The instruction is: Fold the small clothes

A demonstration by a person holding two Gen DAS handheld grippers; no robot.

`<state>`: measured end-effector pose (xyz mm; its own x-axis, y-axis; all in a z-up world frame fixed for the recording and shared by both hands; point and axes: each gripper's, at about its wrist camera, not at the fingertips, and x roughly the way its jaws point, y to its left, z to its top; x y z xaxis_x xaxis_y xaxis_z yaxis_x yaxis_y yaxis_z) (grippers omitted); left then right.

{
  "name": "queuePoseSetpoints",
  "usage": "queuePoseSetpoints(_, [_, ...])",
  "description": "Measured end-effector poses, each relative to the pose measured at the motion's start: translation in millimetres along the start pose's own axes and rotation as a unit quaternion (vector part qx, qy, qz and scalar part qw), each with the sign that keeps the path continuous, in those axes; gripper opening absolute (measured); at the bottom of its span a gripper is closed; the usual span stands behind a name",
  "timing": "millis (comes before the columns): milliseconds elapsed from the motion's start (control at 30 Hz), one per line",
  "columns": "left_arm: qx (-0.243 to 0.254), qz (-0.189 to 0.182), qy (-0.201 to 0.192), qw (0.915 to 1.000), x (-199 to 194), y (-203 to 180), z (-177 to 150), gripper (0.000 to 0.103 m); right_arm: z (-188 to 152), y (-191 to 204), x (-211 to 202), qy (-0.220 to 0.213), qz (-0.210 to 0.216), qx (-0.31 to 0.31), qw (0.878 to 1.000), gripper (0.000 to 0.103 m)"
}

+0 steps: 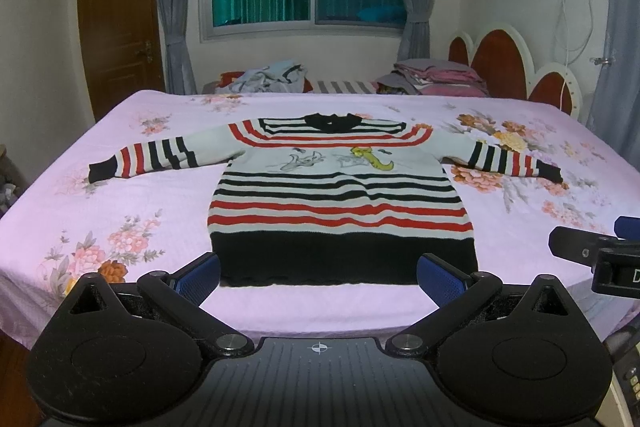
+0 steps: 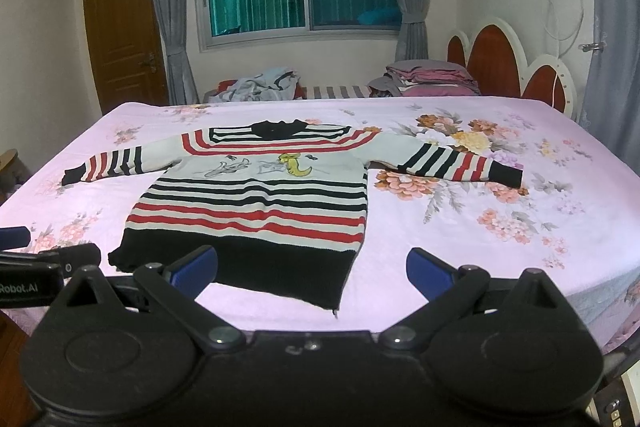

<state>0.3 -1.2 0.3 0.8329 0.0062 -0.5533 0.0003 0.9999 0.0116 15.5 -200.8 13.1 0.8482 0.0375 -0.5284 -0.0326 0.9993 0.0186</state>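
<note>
The striped sweater (image 1: pixel 340 195) lies flat on the bed (image 1: pixel 120 211), collar toward the far edge, hem at the near edge, sleeves outspread, bare sheet around. Left gripper (image 1: pixel 318 273) and right gripper (image 2: pixel 312 267) hover with fingers apart, empty.

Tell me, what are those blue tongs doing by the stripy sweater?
A person holds one set of tongs in each hand and is about to fold a small striped sweater. It lies flat on the pink flowery bed, front up, both sleeves stretched out to the sides. The left tongs and the right tongs are both open and hover near the sweater's black bottom edge. Neither is touching it, so no fold has been made yet.
</note>
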Motion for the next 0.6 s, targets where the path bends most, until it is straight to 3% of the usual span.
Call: queuePoseSetpoints(600, [-0.001,-0.003,-0.003,1.0000,-3.4,6.3,0.5,0.103,-0.7,-2.1,-0.8,-0.001,0.000,0.000,1.000,0.101])
